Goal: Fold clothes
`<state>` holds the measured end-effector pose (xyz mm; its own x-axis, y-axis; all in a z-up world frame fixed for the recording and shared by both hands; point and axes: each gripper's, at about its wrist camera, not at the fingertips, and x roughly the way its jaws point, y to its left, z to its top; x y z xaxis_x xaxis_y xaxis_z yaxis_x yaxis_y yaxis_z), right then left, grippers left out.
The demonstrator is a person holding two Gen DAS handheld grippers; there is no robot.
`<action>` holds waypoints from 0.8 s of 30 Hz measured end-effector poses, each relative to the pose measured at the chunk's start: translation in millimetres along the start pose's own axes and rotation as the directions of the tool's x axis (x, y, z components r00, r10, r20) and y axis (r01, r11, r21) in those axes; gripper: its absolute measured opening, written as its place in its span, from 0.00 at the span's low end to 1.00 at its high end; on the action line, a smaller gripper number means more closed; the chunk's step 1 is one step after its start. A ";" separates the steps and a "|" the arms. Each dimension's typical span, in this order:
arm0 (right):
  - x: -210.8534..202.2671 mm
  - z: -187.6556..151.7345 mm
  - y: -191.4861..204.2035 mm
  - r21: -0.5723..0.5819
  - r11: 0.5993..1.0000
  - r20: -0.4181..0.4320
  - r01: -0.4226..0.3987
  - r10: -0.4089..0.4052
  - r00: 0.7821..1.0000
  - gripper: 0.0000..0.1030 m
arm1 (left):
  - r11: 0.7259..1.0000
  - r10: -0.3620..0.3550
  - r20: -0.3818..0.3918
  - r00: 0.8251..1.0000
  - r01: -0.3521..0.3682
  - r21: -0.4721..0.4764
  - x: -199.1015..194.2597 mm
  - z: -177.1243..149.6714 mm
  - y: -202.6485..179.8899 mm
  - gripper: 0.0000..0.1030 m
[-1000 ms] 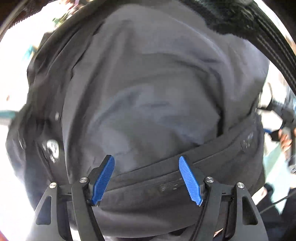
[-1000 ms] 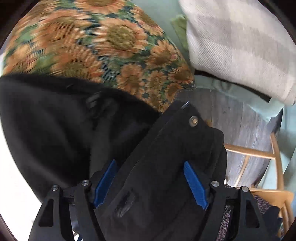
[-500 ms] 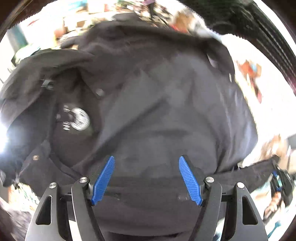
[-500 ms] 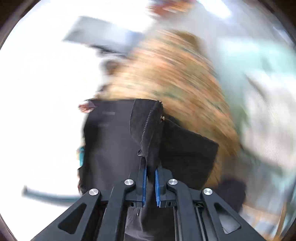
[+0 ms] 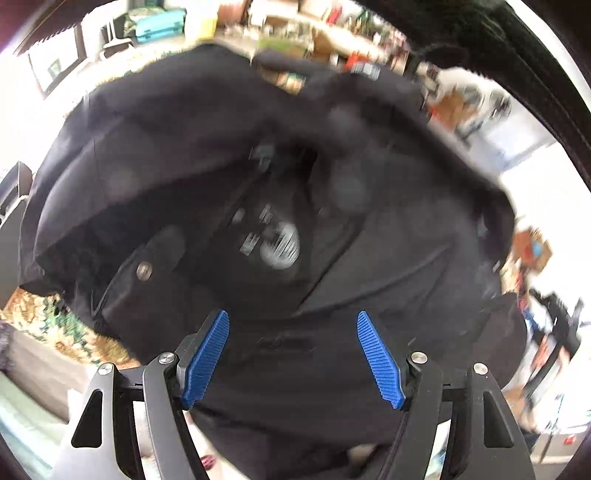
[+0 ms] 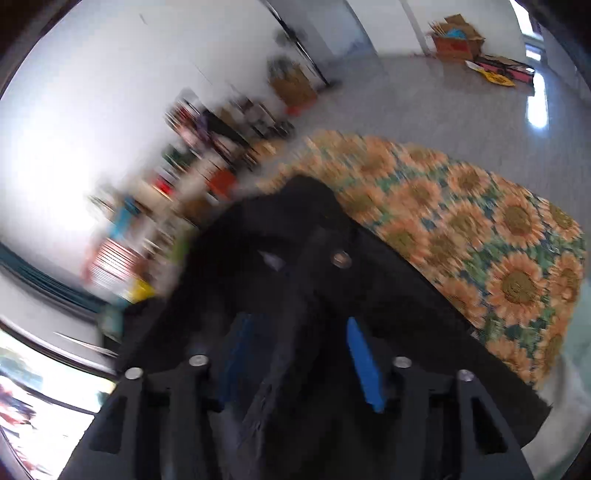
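A black jacket (image 5: 369, 240) fills the left wrist view, showing a white round logo (image 5: 279, 243) and a metal snap (image 5: 144, 270). My left gripper (image 5: 291, 354) is open, its blue pads wide apart, with the jacket's hem band lying across the gap. In the right wrist view the same jacket (image 6: 369, 295) hangs over a sunflower-print cloth (image 6: 498, 240). The jaws of my right gripper (image 6: 301, 362) are opening; a ridge of black fabric stands between the pads, and they do not press on it. This view is motion-blurred.
Cluttered shelves (image 6: 207, 147) run along a white wall. Cardboard boxes (image 6: 456, 35) sit on the grey floor far off. A patch of the sunflower cloth (image 5: 48, 325) and a grey cushion (image 5: 33, 369) show at the lower left of the left wrist view.
The right gripper clamped shut on a jacket edge half a second ago, rose and rolled, and its pads are apart again. The left gripper rolled, bringing the jacket's logo side into view.
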<state>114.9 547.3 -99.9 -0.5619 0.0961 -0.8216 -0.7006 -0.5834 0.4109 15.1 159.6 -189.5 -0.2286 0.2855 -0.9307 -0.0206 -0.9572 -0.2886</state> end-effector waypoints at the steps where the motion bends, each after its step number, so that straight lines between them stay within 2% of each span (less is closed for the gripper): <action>1: 4.8 -4.1 -0.2 -0.011 1.000 -0.024 0.013 -0.013 1.000 0.52 | 1.000 0.023 -0.021 1.000 -0.022 0.021 1.2 -3.0 1.9 0.71; 2: 3.8 -10.3 -2.1 -0.023 1.000 -0.036 -0.009 0.008 0.999 0.52 | 0.998 0.048 -0.043 0.998 -0.046 0.044 2.7 -5.4 3.6 0.71; 4: -2.4 -23.5 -4.7 -0.054 0.997 -0.053 -0.046 0.043 0.998 0.58 | 0.992 0.101 -0.085 0.991 -0.093 0.090 5.6 -10.3 7.0 0.71; 6: -22.0 -39.3 -3.1 -0.112 0.992 -0.048 -0.062 0.057 0.997 0.66 | 0.981 0.182 -0.102 0.978 -0.174 0.083 10.2 -4.0 10.4 0.71; 7: -31.8 -47.2 -2.3 -0.141 0.988 -0.045 -0.070 0.064 0.997 0.70 | 0.974 0.224 -0.113 0.968 -0.216 0.074 14.5 1.2 11.9 0.71; 9: -41.7 -67.7 5.7 -0.189 0.979 -0.042 -0.072 0.065 0.997 0.71 | 0.965 0.262 -0.186 0.947 -0.254 0.069 33.8 10.6 13.4 0.71; 11: -47.4 -90.8 17.3 -0.235 0.969 -0.045 -0.073 0.065 0.997 0.73 | 0.950 0.311 -0.252 0.916 -0.300 0.083 56.3 15.2 12.9 0.71; 12: -49.3 -103.7 25.5 -0.261 0.962 -0.054 -0.082 0.070 0.996 0.78 | 0.941 0.340 -0.269 0.901 -0.328 0.089 66.4 16.3 12.4 0.71; 14: -49.1 -131.1 44.6 -0.339 0.935 -0.081 -0.103 0.080 0.993 0.78 | 0.921 0.389 -0.284 0.877 -0.378 0.094 83.7 17.1 11.3 0.71; 16: -44.5 -156.2 59.8 -0.419 0.901 -0.104 -0.112 0.075 0.992 0.78 | 0.911 0.411 -0.270 0.871 -0.400 0.099 90.0 13.9 9.1 0.70; 17: -41.3 -168.8 65.4 -0.454 0.883 -0.117 -0.117 0.071 0.991 0.78 | 0.914 0.407 -0.255 0.877 -0.393 0.105 88.5 11.7 7.7 0.67; 18: -39.4 -179.7 70.5 -0.480 0.868 -0.131 -0.126 0.071 0.989 0.78 | 0.913 0.407 -0.230 0.884 -0.387 0.125 86.3 8.4 6.5 0.55; 19: -39.5 -187.2 72.8 -0.488 0.861 -0.144 -0.141 0.080 0.986 0.78 | 0.892 0.449 -0.205 0.870 -0.422 0.163 85.9 3.0 6.2 0.42; 20: -40.3 -193.0 72.8 -0.486 0.859 -0.156 -0.160 0.095 0.983 0.78 | 0.884 0.461 -0.181 0.869 -0.430 0.185 85.0 -2.8 5.6 0.41; 21: -41.0 -198.8 72.7 -0.483 0.857 -0.168 -0.179 0.110 0.980 0.78 | 0.880 0.463 -0.159 0.872 -0.430 0.201 83.8 -8.6 4.8 0.38; 24: -48.0 -210.3 68.5 -0.454 0.861 -0.182 -0.227 0.160 0.970 0.78 | 0.901 0.411 -0.118 0.904 -0.383 0.203 68.6 -17.7 3.9 0.30</action>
<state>186.4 333.0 -115.4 -0.5770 -0.1472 -0.8034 -0.2761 -0.8906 0.3614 16.6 176.2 -258.4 -0.1004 -0.1296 -0.9865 -0.1290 -0.9814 0.1421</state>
